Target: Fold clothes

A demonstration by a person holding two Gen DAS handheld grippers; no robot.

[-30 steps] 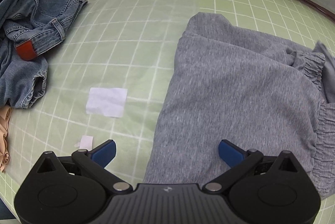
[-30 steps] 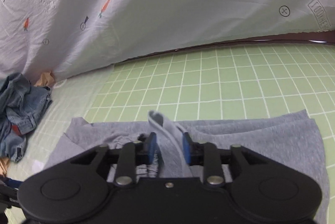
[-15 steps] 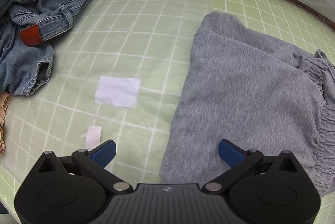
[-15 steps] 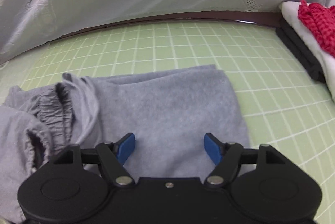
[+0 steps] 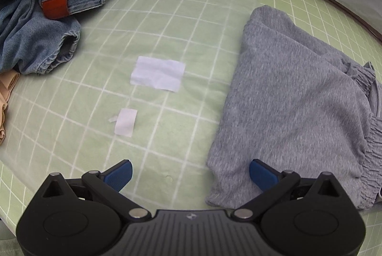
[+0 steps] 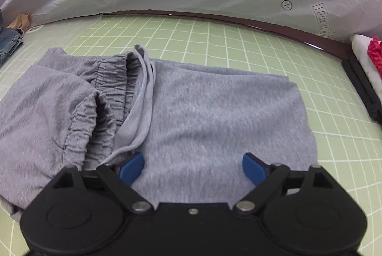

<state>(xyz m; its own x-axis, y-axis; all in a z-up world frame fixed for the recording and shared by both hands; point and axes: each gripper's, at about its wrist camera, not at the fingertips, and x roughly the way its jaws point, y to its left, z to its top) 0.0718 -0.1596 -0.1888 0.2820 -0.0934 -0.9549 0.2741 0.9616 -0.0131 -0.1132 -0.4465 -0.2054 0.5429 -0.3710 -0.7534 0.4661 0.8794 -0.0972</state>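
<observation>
On the green gridded mat covering the counter lie folded grey sweatpants — soft, fleecy, with a ruched elastic waistband and a drawstring. Left of the sweatpants, crumpled denim jeans are cut off by the frame edge; two white paper scraps lie between. Both claws gape wide, holding nothing: the right claw hovers over the sweatpants' near edge, the left claw straddles their left corner.
</observation>
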